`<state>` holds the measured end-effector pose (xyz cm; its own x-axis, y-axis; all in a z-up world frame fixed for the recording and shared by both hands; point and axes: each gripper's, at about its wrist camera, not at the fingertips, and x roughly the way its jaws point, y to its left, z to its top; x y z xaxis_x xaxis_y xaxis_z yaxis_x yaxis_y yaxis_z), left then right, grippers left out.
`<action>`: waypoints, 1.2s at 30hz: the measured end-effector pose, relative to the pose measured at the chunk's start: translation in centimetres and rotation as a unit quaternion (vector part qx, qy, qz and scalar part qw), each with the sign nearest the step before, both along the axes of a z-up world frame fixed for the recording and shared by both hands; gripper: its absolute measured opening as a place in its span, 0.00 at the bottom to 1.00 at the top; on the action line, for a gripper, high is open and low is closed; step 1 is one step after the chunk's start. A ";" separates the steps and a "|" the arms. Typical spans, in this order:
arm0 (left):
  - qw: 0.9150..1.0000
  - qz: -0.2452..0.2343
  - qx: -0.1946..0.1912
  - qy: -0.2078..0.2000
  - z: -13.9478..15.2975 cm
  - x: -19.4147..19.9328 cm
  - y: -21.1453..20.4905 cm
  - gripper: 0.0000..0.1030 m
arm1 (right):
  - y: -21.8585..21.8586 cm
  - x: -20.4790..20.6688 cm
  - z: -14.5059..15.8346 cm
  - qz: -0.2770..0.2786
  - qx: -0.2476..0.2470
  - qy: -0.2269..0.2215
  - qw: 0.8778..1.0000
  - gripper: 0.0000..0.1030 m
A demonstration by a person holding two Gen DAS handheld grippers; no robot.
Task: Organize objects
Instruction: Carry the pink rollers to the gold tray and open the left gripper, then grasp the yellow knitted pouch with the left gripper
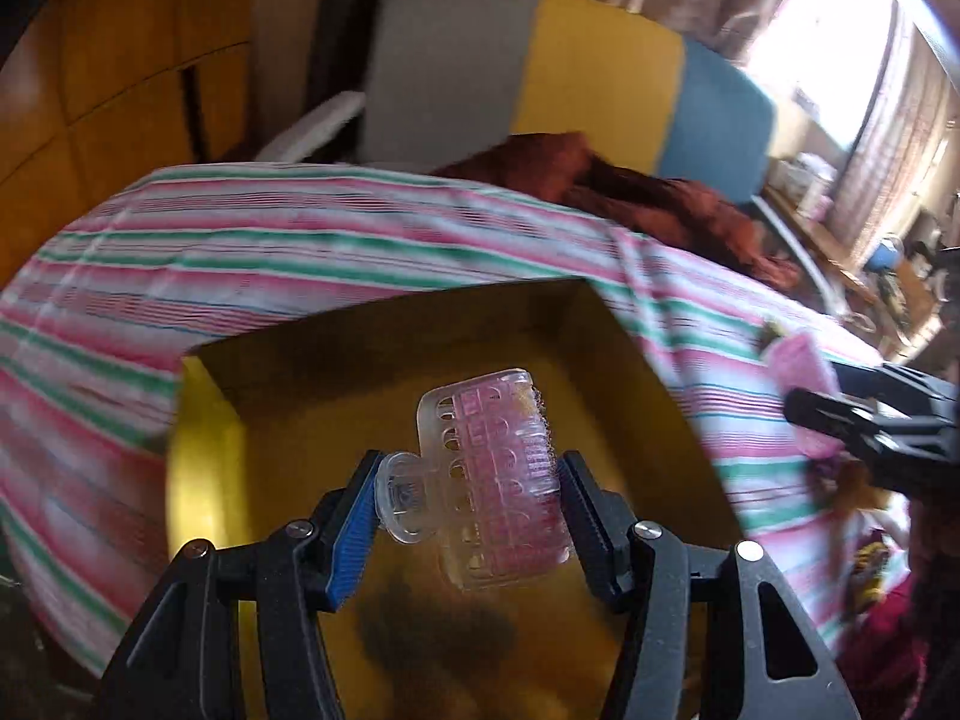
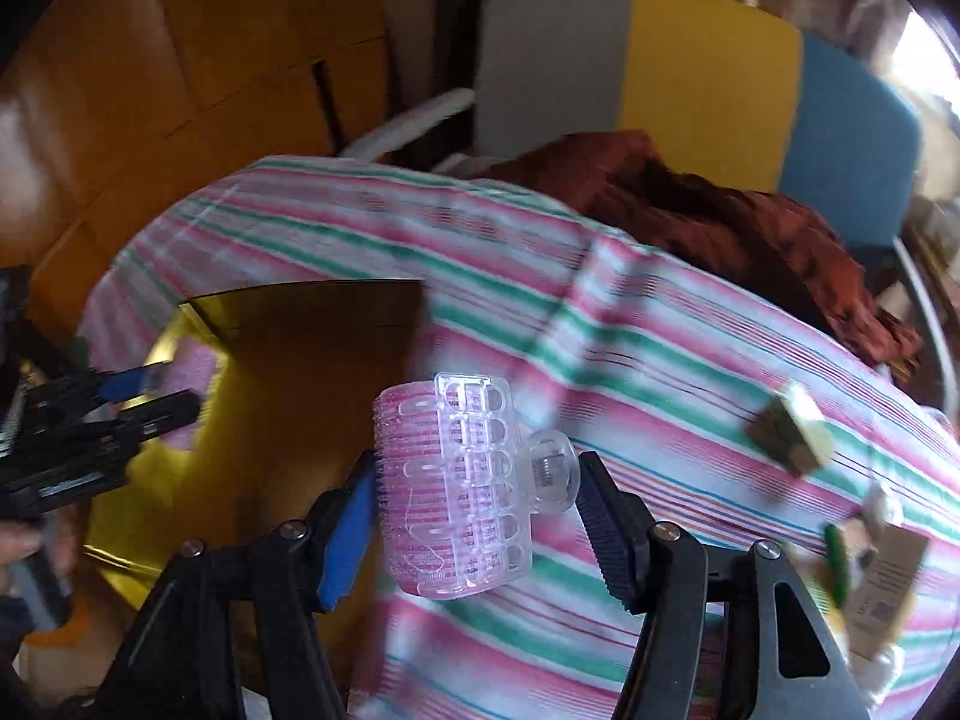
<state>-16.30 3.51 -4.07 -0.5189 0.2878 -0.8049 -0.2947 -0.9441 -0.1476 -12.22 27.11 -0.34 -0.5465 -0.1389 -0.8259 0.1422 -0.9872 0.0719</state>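
Each gripper, left (image 1: 468,480) and right (image 2: 477,480), clamps a pink clear-clipped plastic hair roller (image 1: 498,480) (image 2: 450,486); the tag's (image 2: 882,594) print is unreadable.

Two pink hair rollers with clear clips: left roller (image 1: 498,480) upright over the open yellow box (image 1: 204,468), right roller (image 2: 450,486) at the box's 3 o'clock, above striped cloth.

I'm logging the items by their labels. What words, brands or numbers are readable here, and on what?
None can be read.
Paper tag at the right edge of the striped cloth: lines of print and a small square code, too blurred to read.
Small tan block on the cloth: no legible marking.
Both pink hair rollers: no text.
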 end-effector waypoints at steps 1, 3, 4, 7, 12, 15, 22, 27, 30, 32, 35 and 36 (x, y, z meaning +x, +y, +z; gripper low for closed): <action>1.000 0.015 -0.008 0.002 -0.3 -0.8 -1.3 0.57 | -1.6 -0.5 -0.2 0.012 -0.002 -0.004 1.000 0.63; 0.999 0.027 -0.021 0.000 -0.7 -1.8 -2.7 0.57 | -4.9 -2.1 -1.2 0.034 -0.010 -0.022 0.999 0.63; 0.999 0.040 -0.030 -0.002 -1.1 -2.5 -3.6 0.57 | -6.2 -3.0 -1.7 0.040 -0.018 -0.034 0.998 0.63; 0.997 0.068 -0.031 -0.005 -1.5 -3.3 -5.8 0.62 | -10.1 -5.7 -3.2 0.049 -0.039 -0.058 0.996 0.63; 0.995 0.099 -0.015 0.011 -0.5 -1.8 -8.3 0.79 | -12.9 -8.3 -3.3 0.034 -0.087 -0.054 0.994 0.75; 0.993 0.113 0.000 0.018 0.1 -0.6 -9.6 0.79 | -13.3 -7.5 -2.8 0.037 -0.092 -0.045 0.994 0.78; 0.991 0.126 0.001 0.044 0.9 4.2 -10.2 0.79 | -11.9 -2.9 -2.7 0.031 -0.050 -0.024 0.998 0.90; 0.990 0.130 0.012 0.043 0.9 7.0 -9.3 0.79 | -10.8 1.2 -2.4 0.018 -0.014 0.014 1.000 0.99; 0.992 0.120 0.003 0.048 0.9 8.3 -8.1 0.79 | -10.3 3.6 -2.0 0.006 -0.002 0.038 0.999 1.00; 0.992 0.114 0.000 0.051 1.0 9.0 -7.3 0.79 | -10.0 4.7 -1.7 -0.006 0.003 0.053 0.999 1.00; 0.993 0.102 -0.008 0.057 1.1 10.0 -6.0 0.79 | -9.4 6.2 -1.3 -0.023 0.010 0.072 0.997 1.00; 0.993 0.098 -0.008 0.058 1.2 10.2 -5.7 0.79 | -9.3 6.7 -1.1 -0.028 0.014 0.078 0.997 1.00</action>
